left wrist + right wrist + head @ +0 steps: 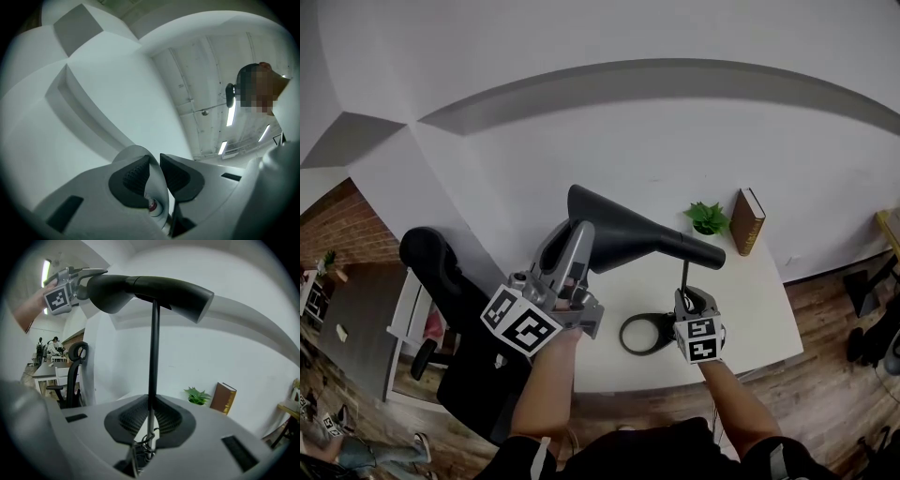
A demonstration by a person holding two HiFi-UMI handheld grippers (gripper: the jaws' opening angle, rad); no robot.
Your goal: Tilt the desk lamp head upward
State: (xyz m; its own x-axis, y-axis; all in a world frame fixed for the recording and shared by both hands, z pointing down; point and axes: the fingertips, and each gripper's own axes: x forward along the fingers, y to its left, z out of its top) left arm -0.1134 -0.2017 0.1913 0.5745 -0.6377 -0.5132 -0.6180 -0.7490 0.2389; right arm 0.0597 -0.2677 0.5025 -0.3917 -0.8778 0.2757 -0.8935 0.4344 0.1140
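left tongs pinch the lamp head by its thin rim; right tongs clamp the slim stem, bracing a probably light, tippy lamp.

Right of the lamp pole the surface lies bare. The lamp head spreads across the middle (ring base below it). The plant and book crowd the back right by the wall; an office chair stands at the left.
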